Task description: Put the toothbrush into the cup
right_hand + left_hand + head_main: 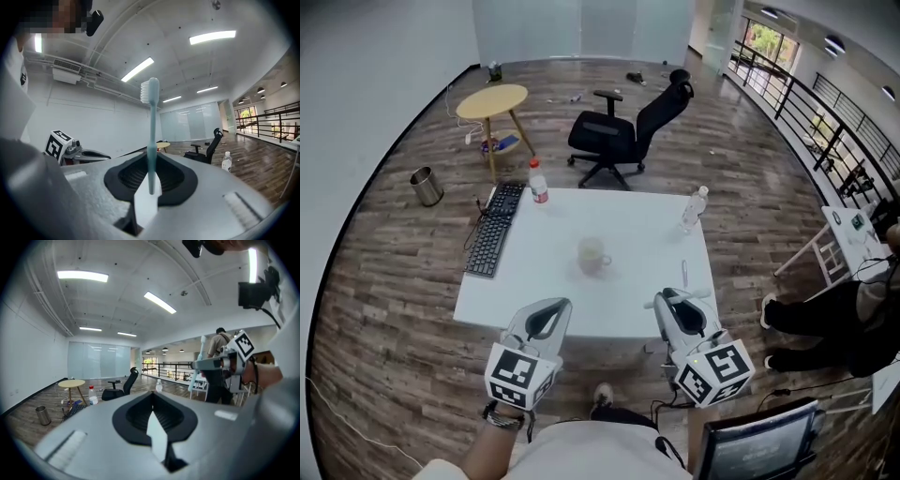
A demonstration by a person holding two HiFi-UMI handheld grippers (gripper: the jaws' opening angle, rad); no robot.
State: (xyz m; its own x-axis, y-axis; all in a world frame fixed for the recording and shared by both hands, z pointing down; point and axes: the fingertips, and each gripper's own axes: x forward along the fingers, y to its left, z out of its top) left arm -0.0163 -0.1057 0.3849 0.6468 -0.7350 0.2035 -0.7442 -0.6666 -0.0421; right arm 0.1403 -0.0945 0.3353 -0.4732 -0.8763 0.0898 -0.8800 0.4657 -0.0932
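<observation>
Table (534, 281) w/ cup (593, 255); right hand-held gripper (150, 161) clamps toothbrush (152, 131), left hand-held gripper (153, 401) closed empty.

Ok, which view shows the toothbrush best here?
The right gripper view: the toothbrush stands upright, close up, clamped in the right gripper, bristles on top. The head view shows only a thin sliver; the left gripper view shows a small pale stick far off.

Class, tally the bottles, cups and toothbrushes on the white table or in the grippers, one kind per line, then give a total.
Bottles: 2
Cup: 1
Toothbrush: 1
Total: 4
</observation>
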